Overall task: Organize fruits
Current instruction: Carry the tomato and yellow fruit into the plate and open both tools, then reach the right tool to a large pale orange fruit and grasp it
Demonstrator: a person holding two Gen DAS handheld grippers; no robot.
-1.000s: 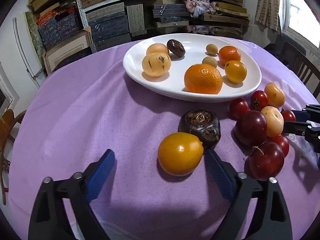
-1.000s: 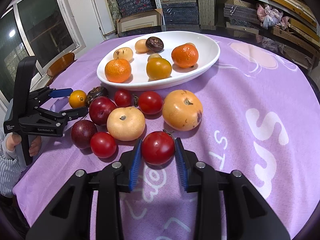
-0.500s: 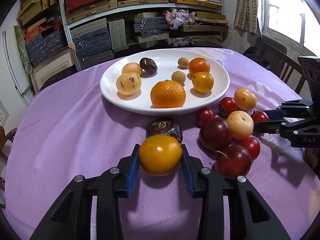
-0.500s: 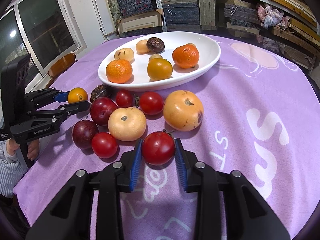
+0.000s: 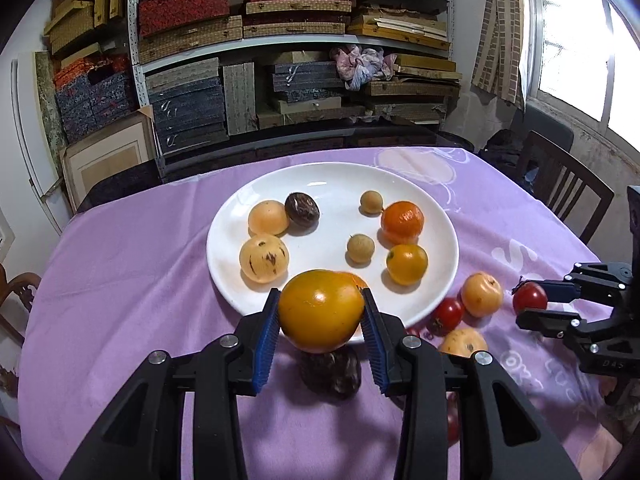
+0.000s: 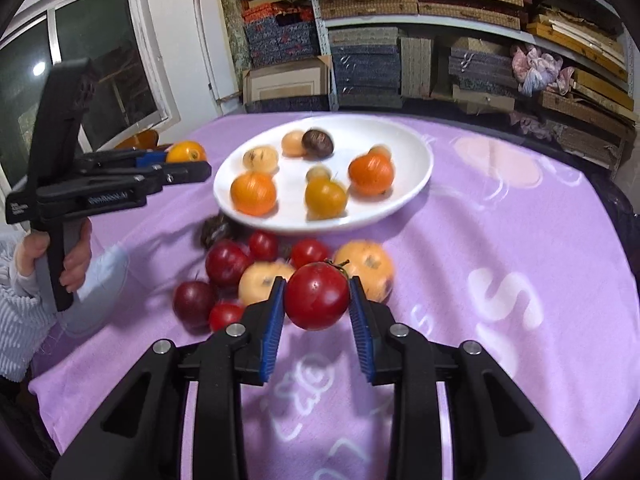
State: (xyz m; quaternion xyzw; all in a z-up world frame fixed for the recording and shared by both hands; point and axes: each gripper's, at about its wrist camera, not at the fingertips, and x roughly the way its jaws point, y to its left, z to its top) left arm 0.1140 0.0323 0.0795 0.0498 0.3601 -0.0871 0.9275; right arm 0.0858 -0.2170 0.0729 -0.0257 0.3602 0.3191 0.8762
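Observation:
My left gripper (image 5: 320, 320) is shut on a yellow-orange tomato (image 5: 320, 310) and holds it raised above the purple cloth, just before the near rim of the white plate (image 5: 336, 184). The plate holds several orange, pale and brown fruits. My right gripper (image 6: 317, 306) is shut on a red tomato (image 6: 316, 295), lifted above the cloth near a cluster of loose fruits (image 6: 256, 272). The left gripper also shows in the right wrist view (image 6: 180, 162), and the right gripper in the left wrist view (image 5: 538, 306).
A dark brown fruit (image 5: 332, 372) lies on the cloth under my left gripper. Loose red and pale fruits (image 5: 466, 308) lie right of the plate. Shelves of stacked boxes (image 5: 280, 60) stand behind the table. A dark chair (image 5: 568, 188) stands at the right.
My left gripper closed on the yellow-orange tomato and lifted it toward the plate. My right gripper, shut on the red tomato throughout, raised it off the cloth.

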